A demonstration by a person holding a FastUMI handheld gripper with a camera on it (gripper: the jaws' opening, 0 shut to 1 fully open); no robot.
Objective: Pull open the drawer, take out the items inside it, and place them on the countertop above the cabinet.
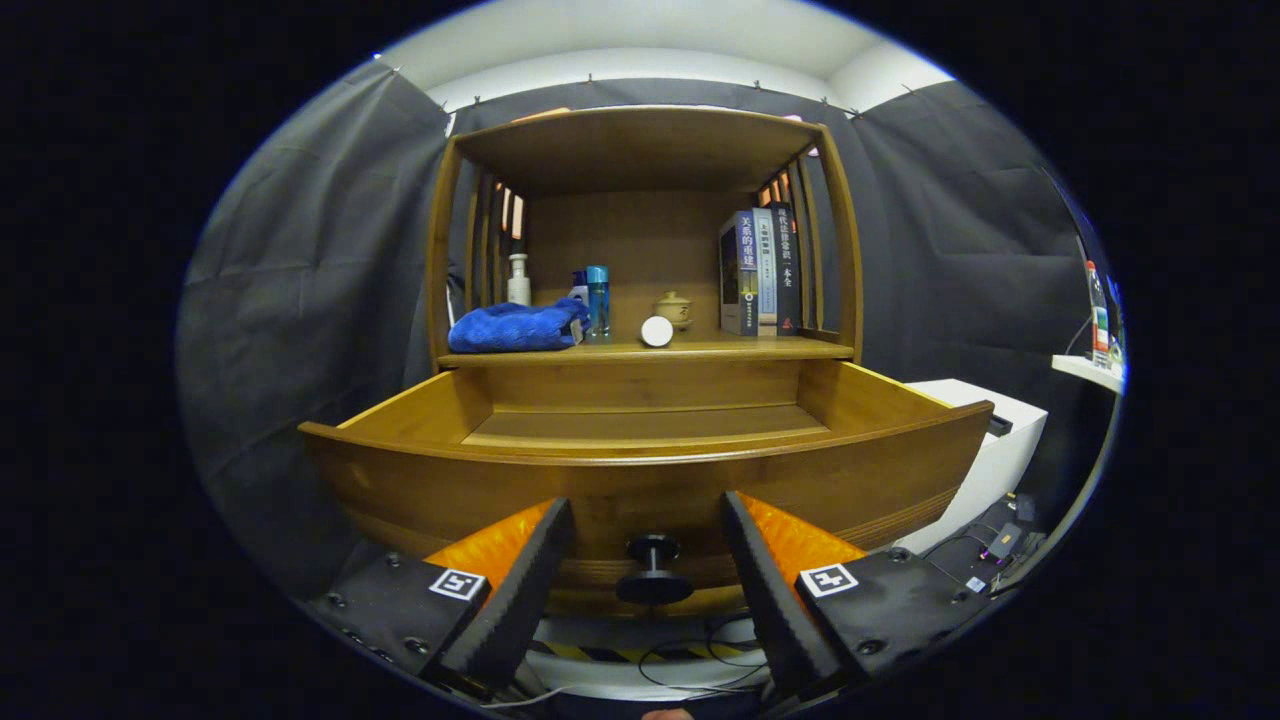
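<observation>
Dark cloth walls close the booth around a wooden cabinet point(640, 250). Its drawer point(650, 480) already stands pulled out toward you, and the part of its floor you can see looks bare; the front corners are hidden behind the drawer's front board. On the countertop point(700, 351), at 12 o'clock from the gripper point(648, 520), lie a blue cloth point(515, 328), a blue bottle point(597, 300) and a white round thing point(656, 331). Your fingers are spread, with the knob point(652, 570) between them, untouched. I judge the task nearly finished.
</observation>
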